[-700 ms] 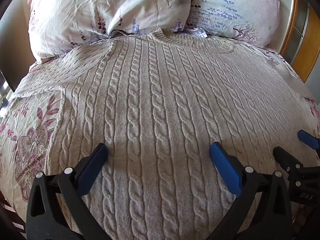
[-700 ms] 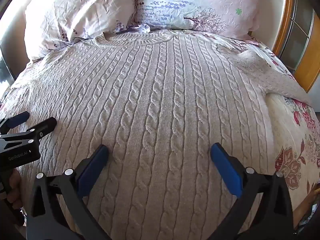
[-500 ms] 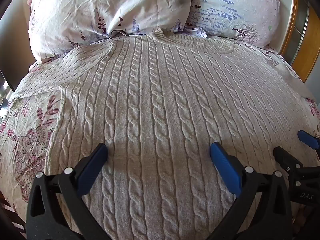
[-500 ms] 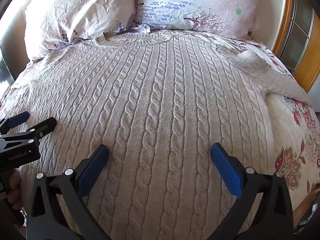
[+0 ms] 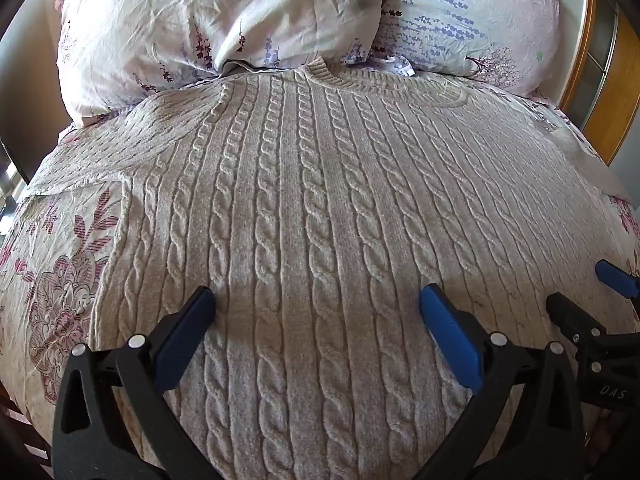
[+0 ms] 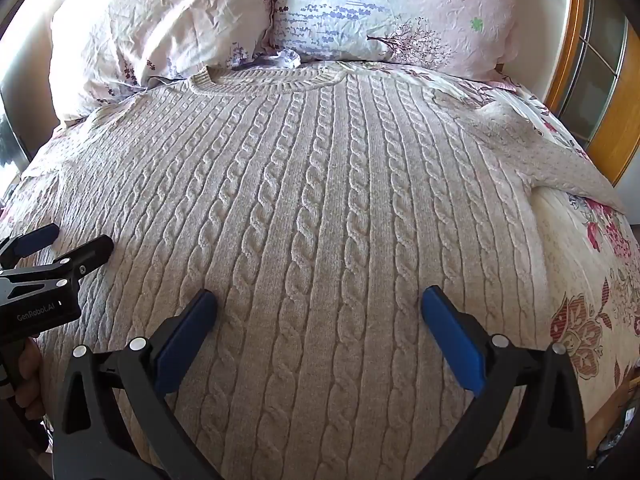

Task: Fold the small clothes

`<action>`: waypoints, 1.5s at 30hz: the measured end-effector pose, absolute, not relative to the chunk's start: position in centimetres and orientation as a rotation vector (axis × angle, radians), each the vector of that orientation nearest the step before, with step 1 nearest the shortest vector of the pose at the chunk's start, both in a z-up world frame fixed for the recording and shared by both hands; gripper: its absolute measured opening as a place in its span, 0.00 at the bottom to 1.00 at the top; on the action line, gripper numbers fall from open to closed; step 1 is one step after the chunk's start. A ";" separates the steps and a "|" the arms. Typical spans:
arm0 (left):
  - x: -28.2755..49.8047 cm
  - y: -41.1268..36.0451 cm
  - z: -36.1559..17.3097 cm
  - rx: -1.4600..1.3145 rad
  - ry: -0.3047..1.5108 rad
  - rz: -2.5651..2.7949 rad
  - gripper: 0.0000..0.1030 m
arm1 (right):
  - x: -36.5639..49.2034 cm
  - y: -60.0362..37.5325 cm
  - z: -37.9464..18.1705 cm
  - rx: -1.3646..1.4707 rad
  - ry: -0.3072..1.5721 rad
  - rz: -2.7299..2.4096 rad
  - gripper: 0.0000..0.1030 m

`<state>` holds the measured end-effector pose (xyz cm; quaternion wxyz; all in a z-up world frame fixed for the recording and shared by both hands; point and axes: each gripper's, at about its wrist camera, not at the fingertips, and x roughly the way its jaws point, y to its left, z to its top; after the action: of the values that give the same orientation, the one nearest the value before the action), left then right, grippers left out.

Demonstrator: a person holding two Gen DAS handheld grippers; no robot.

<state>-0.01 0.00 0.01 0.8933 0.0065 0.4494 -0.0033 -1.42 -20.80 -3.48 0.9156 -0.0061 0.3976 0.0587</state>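
A cream cable-knit sweater (image 5: pixel 320 208) lies flat and spread out on the bed, collar toward the pillows; it also fills the right wrist view (image 6: pixel 328 208). Its left sleeve (image 5: pixel 100 156) stretches left and its right sleeve (image 6: pixel 552 160) stretches right. My left gripper (image 5: pixel 316 300) is open and empty, hovering over the lower left part of the sweater body. My right gripper (image 6: pixel 318 300) is open and empty over the lower right part. Each gripper shows in the other's view, the right gripper (image 5: pixel 580 292) at the right edge and the left gripper (image 6: pixel 68 244) at the left edge.
Two floral pillows (image 5: pixel 224 28) (image 6: pixel 400 12) lie at the head of the bed, just past the collar. A floral bedsheet (image 5: pixel 52 280) shows left of the sweater and also on its right (image 6: pixel 592 300). A wooden frame with glass (image 6: pixel 600 80) stands at the right.
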 end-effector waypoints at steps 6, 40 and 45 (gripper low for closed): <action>0.0 0.0 0.0 0.013 0.932 -0.007 0.98 | -1.6 -20.9 -3.4 -0.012 0.818 0.121 0.99; 0.0 0.0 0.0 0.013 0.930 -0.007 0.98 | -1.6 -20.9 -3.4 -0.013 0.809 0.123 0.99; 0.0 0.0 0.0 0.013 0.930 -0.007 0.98 | -1.6 -20.9 -3.4 -0.012 0.809 0.122 0.99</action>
<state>-0.01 0.00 0.01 0.8938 0.0065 0.4484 -0.0032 -1.63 -20.90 -3.37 0.9175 -0.0059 0.3932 0.0595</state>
